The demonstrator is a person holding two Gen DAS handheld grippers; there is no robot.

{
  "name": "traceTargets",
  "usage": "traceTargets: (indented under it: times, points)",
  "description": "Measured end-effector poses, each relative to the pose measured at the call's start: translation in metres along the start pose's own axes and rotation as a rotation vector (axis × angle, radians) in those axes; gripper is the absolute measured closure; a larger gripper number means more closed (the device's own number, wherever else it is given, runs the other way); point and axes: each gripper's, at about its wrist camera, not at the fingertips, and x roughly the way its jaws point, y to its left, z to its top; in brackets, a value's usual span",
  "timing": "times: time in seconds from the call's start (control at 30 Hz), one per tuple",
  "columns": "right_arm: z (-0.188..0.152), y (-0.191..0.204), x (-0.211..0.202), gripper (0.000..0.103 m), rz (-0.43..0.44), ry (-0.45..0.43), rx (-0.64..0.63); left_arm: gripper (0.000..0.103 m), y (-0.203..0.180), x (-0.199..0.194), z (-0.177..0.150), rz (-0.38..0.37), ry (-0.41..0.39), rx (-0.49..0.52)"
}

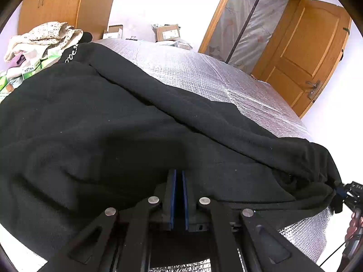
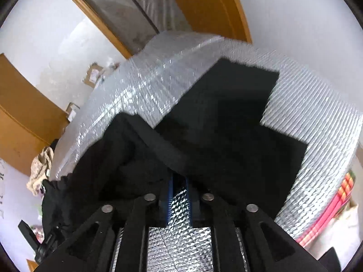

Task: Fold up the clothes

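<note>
The left claw [image 1: 179,174] points steeply downward, its blue pads pressed together on a fold of the black garment [image 1: 102,117] spread over the silver quilted tabletop [image 1: 204,68]. The right claw [image 2: 179,181], also angled downward, stands slightly spread at the garment's edge, pinching nothing. A cardboard box [image 1: 168,32] sits beyond.

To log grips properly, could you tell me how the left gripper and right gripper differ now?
The left gripper has its blue pads almost together; the right gripper holds them apart, with the silver mat showing between them. The left gripper's view is sharp; the right gripper's is smeared. Both have their tips under the black garment; whether the right grips it is unclear.
</note>
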Motion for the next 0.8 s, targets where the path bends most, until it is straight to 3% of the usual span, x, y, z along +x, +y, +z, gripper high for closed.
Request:
traceTargets:
  times: [0.07, 0.23, 0.33, 0.5, 0.6, 0.63, 0.67, 0.73, 0.8]
  points:
    - [0.005, 0.009, -0.007, 0.075, -0.028, -0.054, -0.068, 0.098, 0.000, 0.001, 0.000, -0.003, 0.000, -0.002]
    - [0.018, 0.012, -0.018, 0.073, -0.107, -0.177, -0.212, 0.098, -0.001, 0.002, 0.000, -0.006, 0.000, -0.005]
    - [0.031, 0.004, -0.010, 0.067, -0.111, -0.192, -0.264, 0.098, 0.000, 0.002, 0.001, -0.005, 0.001, -0.002]
    - [0.036, -0.003, 0.020, 0.063, -0.006, -0.042, -0.373, 0.098, -0.001, 0.001, 0.002, 0.003, 0.002, 0.004]
    - [0.033, -0.001, 0.036, 0.063, 0.004, 0.007, -0.436, 0.098, -0.006, 0.000, 0.004, 0.028, 0.011, 0.022]
    - [0.034, 0.002, 0.043, 0.064, 0.006, 0.028, -0.459, 0.098, -0.009, -0.001, 0.005, 0.038, 0.017, 0.030]
    - [0.034, 0.006, 0.047, 0.070, 0.010, 0.045, -0.485, 0.098, -0.012, -0.002, 0.006, 0.047, 0.023, 0.037]
    - [0.034, 0.016, 0.046, 0.091, 0.032, 0.044, -0.541, 0.098, -0.017, -0.004, 0.007, 0.010, 0.023, 0.032]
    - [0.036, 0.025, 0.044, 0.092, 0.046, 0.039, -0.584, 0.098, -0.025, -0.005, 0.007, 0.002, 0.022, 0.047]
